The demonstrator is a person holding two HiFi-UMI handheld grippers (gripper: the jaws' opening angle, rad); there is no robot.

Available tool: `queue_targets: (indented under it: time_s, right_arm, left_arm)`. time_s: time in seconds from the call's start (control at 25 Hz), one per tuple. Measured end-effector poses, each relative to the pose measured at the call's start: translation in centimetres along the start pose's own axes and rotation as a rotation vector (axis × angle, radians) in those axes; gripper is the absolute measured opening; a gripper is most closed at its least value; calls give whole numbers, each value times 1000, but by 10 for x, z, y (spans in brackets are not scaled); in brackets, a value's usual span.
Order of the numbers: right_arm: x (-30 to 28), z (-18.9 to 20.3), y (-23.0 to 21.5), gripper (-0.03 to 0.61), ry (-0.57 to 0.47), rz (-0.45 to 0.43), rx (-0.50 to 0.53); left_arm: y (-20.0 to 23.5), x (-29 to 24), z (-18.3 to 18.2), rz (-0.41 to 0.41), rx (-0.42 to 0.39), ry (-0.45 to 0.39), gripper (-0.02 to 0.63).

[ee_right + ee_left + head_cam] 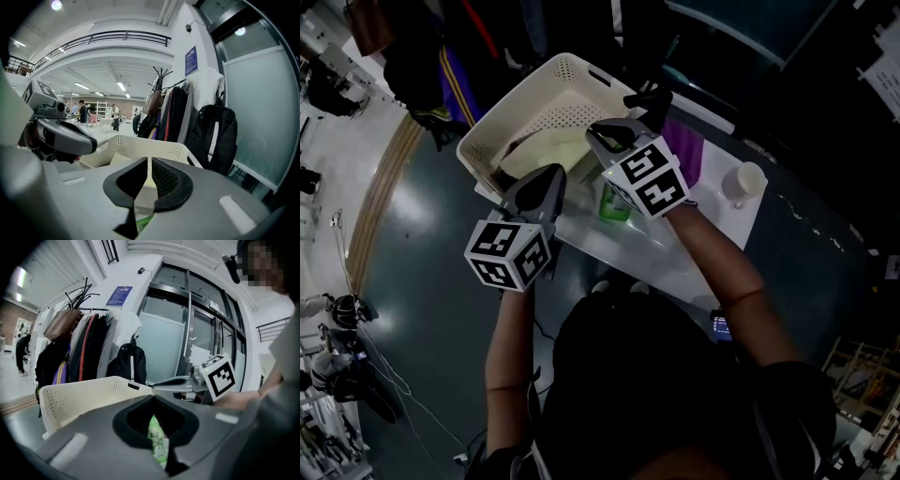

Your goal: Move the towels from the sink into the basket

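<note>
from my seat the biggest thing is the white table (661,258), and on its left end sits the cream basket (499,129), perforated walls, open top. behind it in both gripper views i see a coat rack (82,341) loaded with jackets and bags.

my left gripper (554,172) hangs at the basket's near rim. in the left gripper view its jaws are pressed together at the tips, pinching nothing. my right gripper (592,131) sits just beside it, at the basket's near right edge. in the right gripper view its jaws stand all but together, only a thin slit between them, and nothing is in that slit. the two grippers are close but apart.

a pale cream towel (546,150) lies inside the basket. a purple cloth (683,147) lies just right of the basket; i can't tell what it rests in. a white cup (746,180) stands further right on the table. a small green bottle (615,204) stands near the table's front edge, below the right gripper's marker cube, and shows past the left jaws (158,439).
</note>
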State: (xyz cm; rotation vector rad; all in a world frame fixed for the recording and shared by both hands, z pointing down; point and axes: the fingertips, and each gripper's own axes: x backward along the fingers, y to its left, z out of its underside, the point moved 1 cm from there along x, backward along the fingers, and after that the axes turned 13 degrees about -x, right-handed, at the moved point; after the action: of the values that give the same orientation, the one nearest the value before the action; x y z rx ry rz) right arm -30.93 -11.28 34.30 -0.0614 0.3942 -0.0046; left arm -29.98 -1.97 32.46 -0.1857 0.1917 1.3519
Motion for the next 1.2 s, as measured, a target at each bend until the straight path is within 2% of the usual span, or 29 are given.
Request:
queue_targets:
  time_s: [0.68, 1.0, 1.2]
  right_arm:
    - [54, 52, -77, 15, 33, 207, -147]
    - [79, 85, -109, 15, 51, 304, -231]
    - [91, 108, -127, 15, 77, 355, -272]
  left_arm:
    - [-76, -67, -1, 248, -46, 12, 6]
    - [-103, -96, 16, 318, -31, 43, 6]
    - [-120, -116, 31, 347, -54, 74, 6]
